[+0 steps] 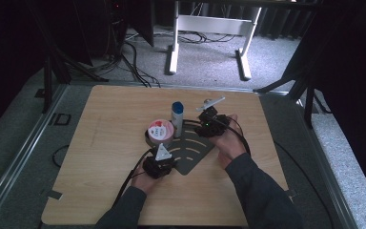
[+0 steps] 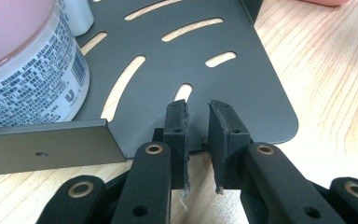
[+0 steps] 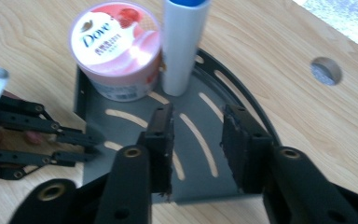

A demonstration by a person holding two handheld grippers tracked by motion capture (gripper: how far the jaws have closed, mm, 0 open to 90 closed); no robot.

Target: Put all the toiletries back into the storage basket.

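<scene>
A dark grey slotted plate [image 1: 190, 153] shaped like a quarter circle lies flat on the wooden table. On it stand a pink Dove tub [image 1: 160, 130] and, just behind, an upright white bottle [image 1: 177, 117] with a blue cap. My left gripper [image 2: 198, 109] is at the plate's [image 2: 191, 60] near edge beside a raised rim, jaws a narrow gap apart with nothing between them; the tub [image 2: 23, 70] looms at the left. My right gripper [image 3: 198, 116] hovers wide open over the plate [image 3: 91, 102], facing the tub [image 3: 116, 46] and bottle [image 3: 184, 46]. The left gripper [image 3: 91, 144] shows opposite.
A round hole [image 3: 325, 70] is cut in the tabletop to the right of the plate. Bare wood surrounds the plate on all sides. Beyond the table's far edge stand a white desk frame [image 1: 209, 24] and floor cables [image 1: 133, 67].
</scene>
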